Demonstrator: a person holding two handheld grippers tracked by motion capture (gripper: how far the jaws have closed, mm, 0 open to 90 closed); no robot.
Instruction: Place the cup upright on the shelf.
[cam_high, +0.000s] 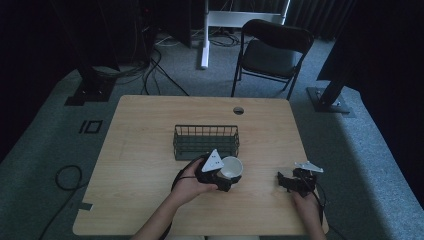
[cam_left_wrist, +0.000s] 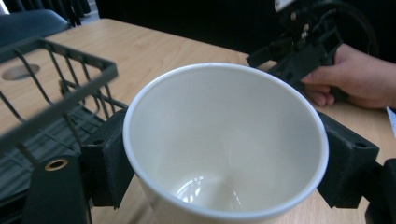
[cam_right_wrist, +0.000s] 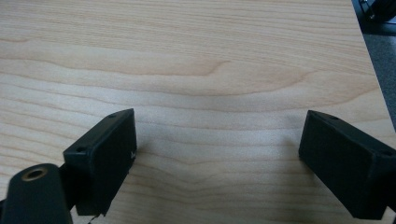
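Note:
A white cup (cam_high: 231, 167) (cam_left_wrist: 224, 140) stands upright between the jaws of my left gripper (cam_high: 226, 176) (cam_left_wrist: 224, 163), which is shut on its sides just in front of the wire basket (cam_high: 205, 141) (cam_left_wrist: 51, 102). The cup is empty inside. My right gripper (cam_high: 287, 182) (cam_right_wrist: 217, 163) rests low over the bare wood near the table's right front, jaws wide open with nothing between them. It also appears in the left gripper view (cam_left_wrist: 299, 51), held by a hand (cam_left_wrist: 359, 77).
The dark wire basket sits at the table's middle, empty. A cable hole (cam_high: 238, 110) lies near the far edge. Beyond the wooden table (cam_high: 145, 200) stand a black folding chair (cam_high: 272, 50) and stand legs with cables on the floor.

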